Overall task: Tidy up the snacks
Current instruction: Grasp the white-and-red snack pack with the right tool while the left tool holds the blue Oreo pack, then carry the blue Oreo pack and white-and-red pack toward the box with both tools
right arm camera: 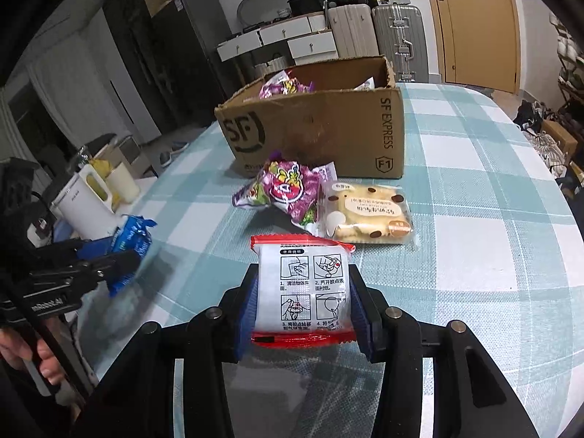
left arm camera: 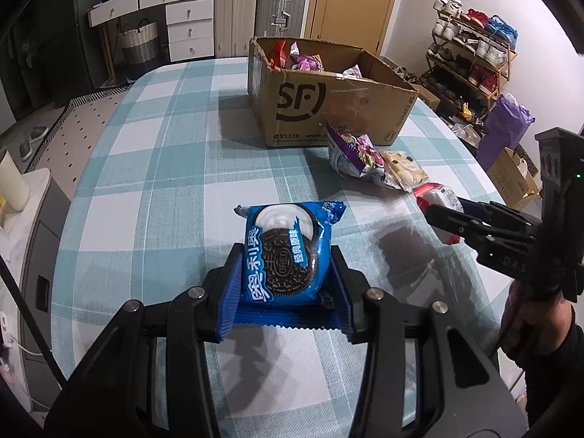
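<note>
- Purple and red snack packets are held in the open cardboard box (left arm camera: 328,109).
- The blue Oreo packet (left arm camera: 288,255) is clamped by the left gripper (left arm camera: 288,277).
- The red-edged white packet (right arm camera: 303,292) is clamped by the right gripper (right arm camera: 303,314).
- Bare checked tablecloth (left arm camera: 153,153) is seen left of the box.

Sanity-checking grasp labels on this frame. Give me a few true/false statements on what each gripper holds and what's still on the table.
1. The left gripper is shut on the blue Oreo packet. True.
2. The right gripper is empty. False: it is shut on the red-edged white packet.
3. The cardboard box is empty. False: snack bags show inside it.
4. A purple snack bag lies on the checked tablecloth in front of the box. True.
5. The cake packet is inside the box. False: it lies on the tablecloth beside the purple bag.
</note>
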A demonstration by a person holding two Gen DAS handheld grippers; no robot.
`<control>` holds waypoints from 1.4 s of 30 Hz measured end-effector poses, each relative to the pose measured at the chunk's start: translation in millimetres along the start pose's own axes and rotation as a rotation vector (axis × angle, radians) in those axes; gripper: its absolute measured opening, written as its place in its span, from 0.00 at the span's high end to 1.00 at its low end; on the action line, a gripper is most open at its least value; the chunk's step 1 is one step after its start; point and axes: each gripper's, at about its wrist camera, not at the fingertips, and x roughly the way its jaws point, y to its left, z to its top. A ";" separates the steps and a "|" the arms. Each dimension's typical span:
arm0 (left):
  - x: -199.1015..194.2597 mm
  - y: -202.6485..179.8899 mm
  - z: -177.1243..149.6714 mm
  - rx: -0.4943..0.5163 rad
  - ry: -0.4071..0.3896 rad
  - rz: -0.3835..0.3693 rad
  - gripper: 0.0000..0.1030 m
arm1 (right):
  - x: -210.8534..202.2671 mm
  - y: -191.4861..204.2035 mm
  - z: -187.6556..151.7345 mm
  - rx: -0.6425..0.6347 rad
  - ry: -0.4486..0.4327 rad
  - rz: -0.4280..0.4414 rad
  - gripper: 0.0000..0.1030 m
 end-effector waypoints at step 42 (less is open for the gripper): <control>42.2 -43.8 195.0 0.128 -0.081 0.011 0.60 | -25.8 0.3 173.7 -0.061 -0.193 0.045 0.56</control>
